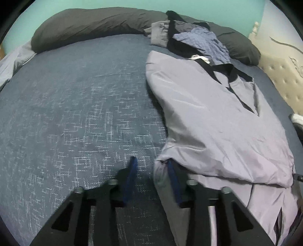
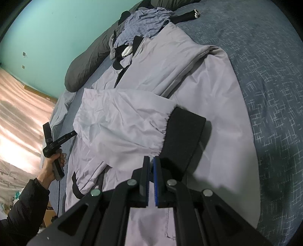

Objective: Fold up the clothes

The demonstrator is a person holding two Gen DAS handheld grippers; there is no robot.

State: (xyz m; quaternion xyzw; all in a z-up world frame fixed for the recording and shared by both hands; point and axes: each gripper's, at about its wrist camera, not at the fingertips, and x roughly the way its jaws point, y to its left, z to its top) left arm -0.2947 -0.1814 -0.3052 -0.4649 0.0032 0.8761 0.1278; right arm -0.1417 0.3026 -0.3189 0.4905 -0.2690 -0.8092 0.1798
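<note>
- I see a bed (image 1: pixel 75 94) in a blue patterned cover against a teal wall (image 1: pixel 113 3), dark pillows (image 1: pixel 85 24) at its head.
- My left claw (image 1: pixel 151 160) stands narrowly parted, gripping nothing; bare cover stretches ahead and to its left.
- The lilac jacket (image 1: pixel 217 113) lies just right of it.
- My right claw (image 2: pixel 151 159) pinches the jacket's sleeve by its black cuff (image 2: pixel 183 140); open bed lies to its right.

A pale lilac jacket (image 2: pixel 198 90) with black collar and trim lies spread flat on the bed, collar toward twelve o'clock in the right wrist view. One sleeve (image 2: pixel 117 123) is folded across its body, its black cuff (image 2: pixel 183 140) lying near the centre. At its collar end, toward eleven o'clock, sits a heap of unfolded clothes (image 2: pixel 145 22), a blue checked shirt on top.
</note>
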